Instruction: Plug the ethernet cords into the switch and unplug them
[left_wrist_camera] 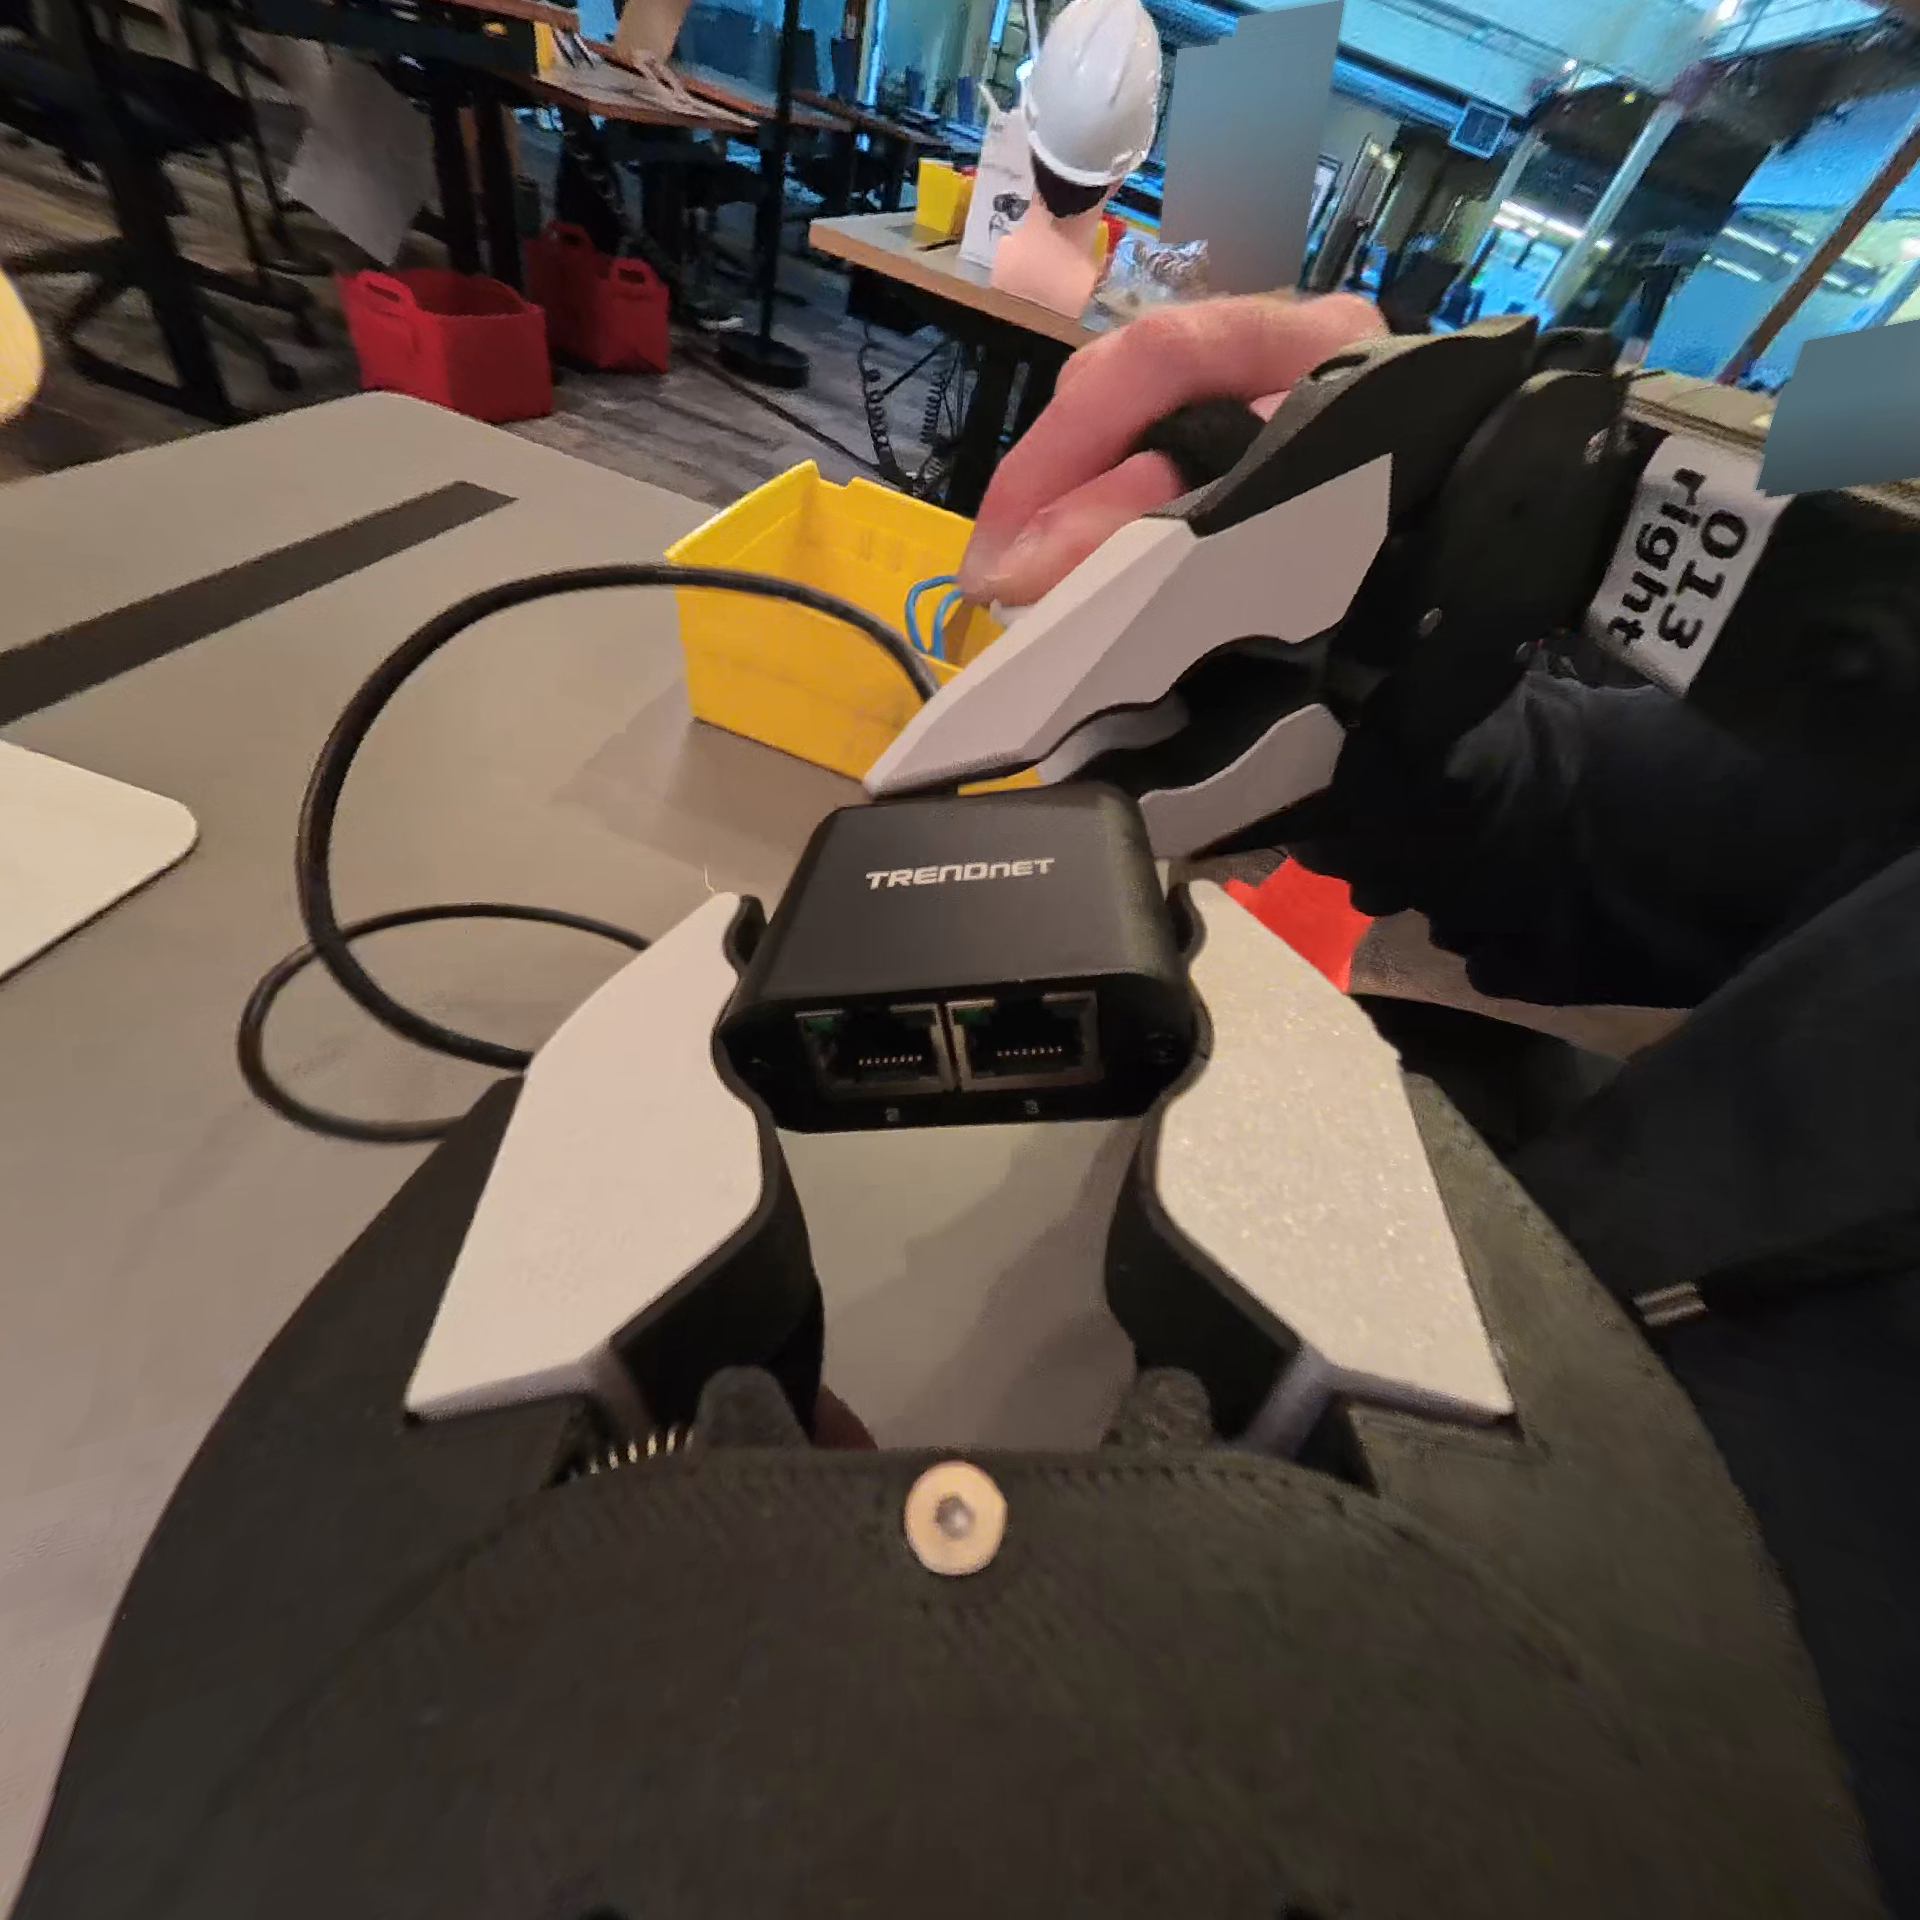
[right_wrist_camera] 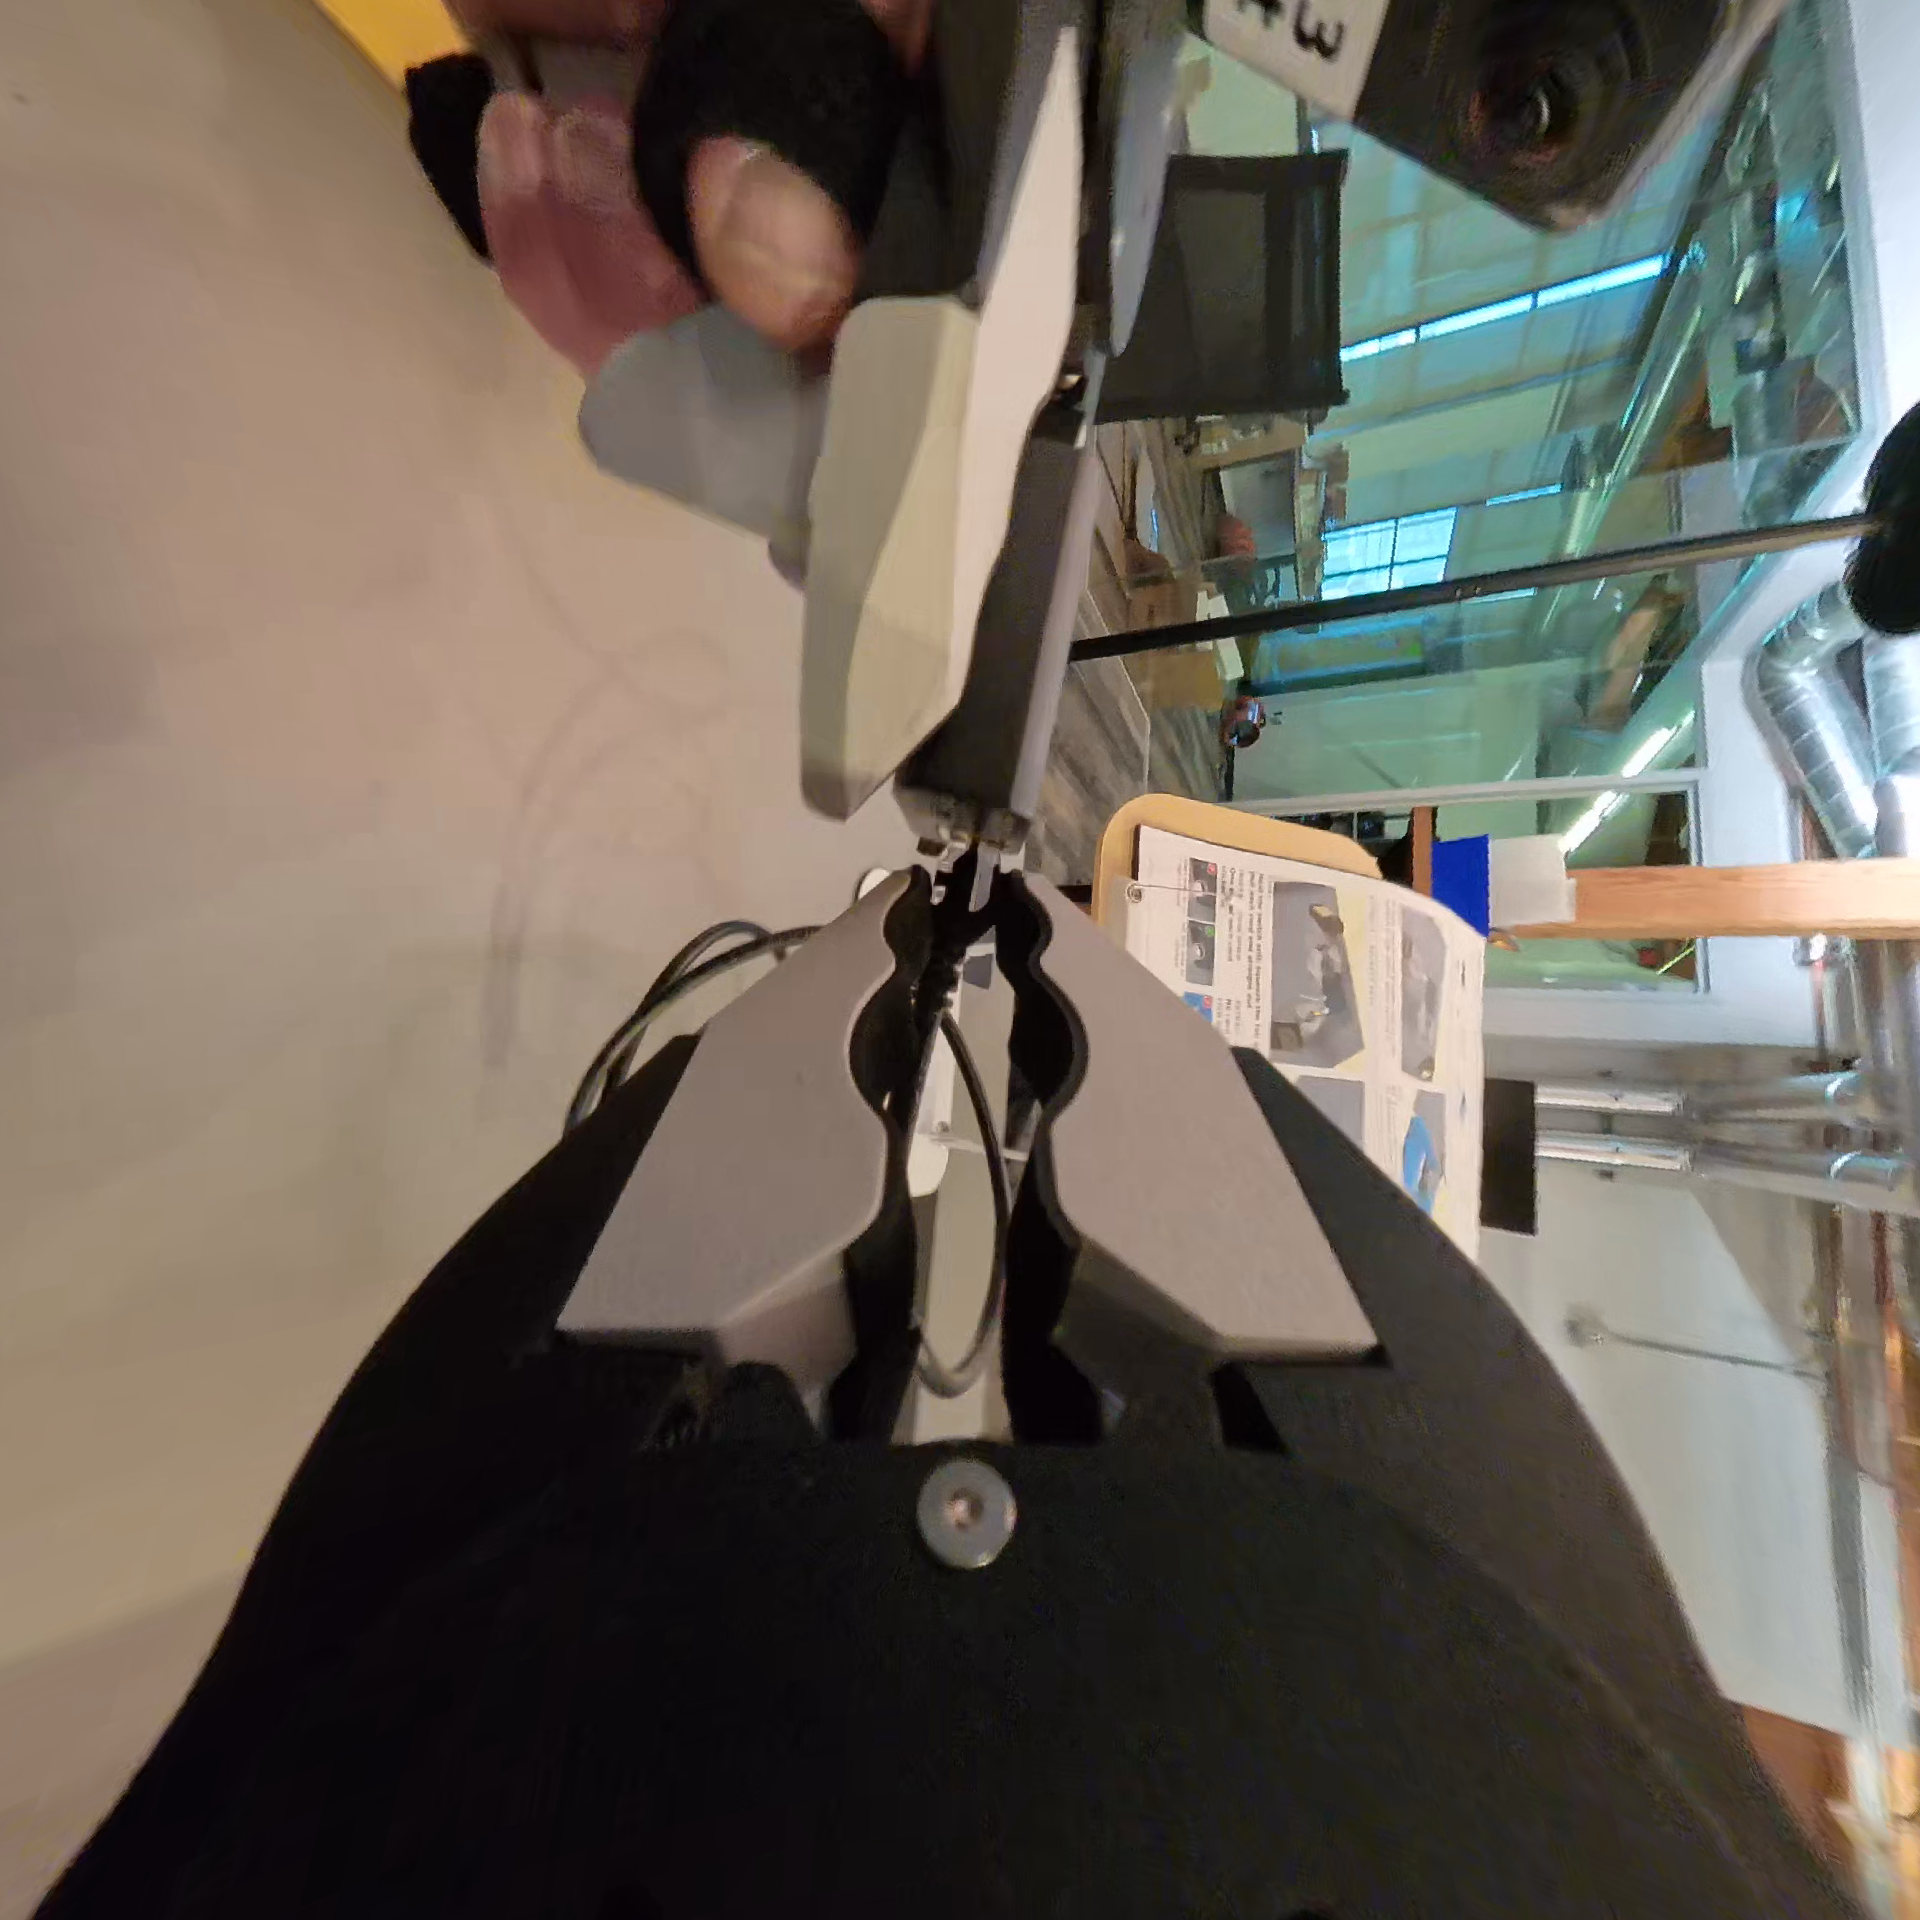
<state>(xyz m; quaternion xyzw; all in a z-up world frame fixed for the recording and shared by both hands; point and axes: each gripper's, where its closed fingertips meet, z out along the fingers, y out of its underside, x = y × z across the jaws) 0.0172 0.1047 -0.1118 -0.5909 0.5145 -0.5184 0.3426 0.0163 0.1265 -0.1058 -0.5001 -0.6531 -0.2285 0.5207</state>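
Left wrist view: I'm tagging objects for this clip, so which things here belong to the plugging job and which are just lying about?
In the job:
- switch, clamped in the left gripper
- black cord, its plug end pinched in the right gripper

Lying about:
- yellow bin
- red baskets
- white hard hat
- sheet

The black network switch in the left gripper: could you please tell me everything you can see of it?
The switch is a small black box with rounded edges, matte and plastic-looking, bearing a white logo on top. Its near face shows two empty ports side by side. The left gripper clamps its two sides, holding it level above the grey table. At its far end the right gripper brings a black cord's plug to it.
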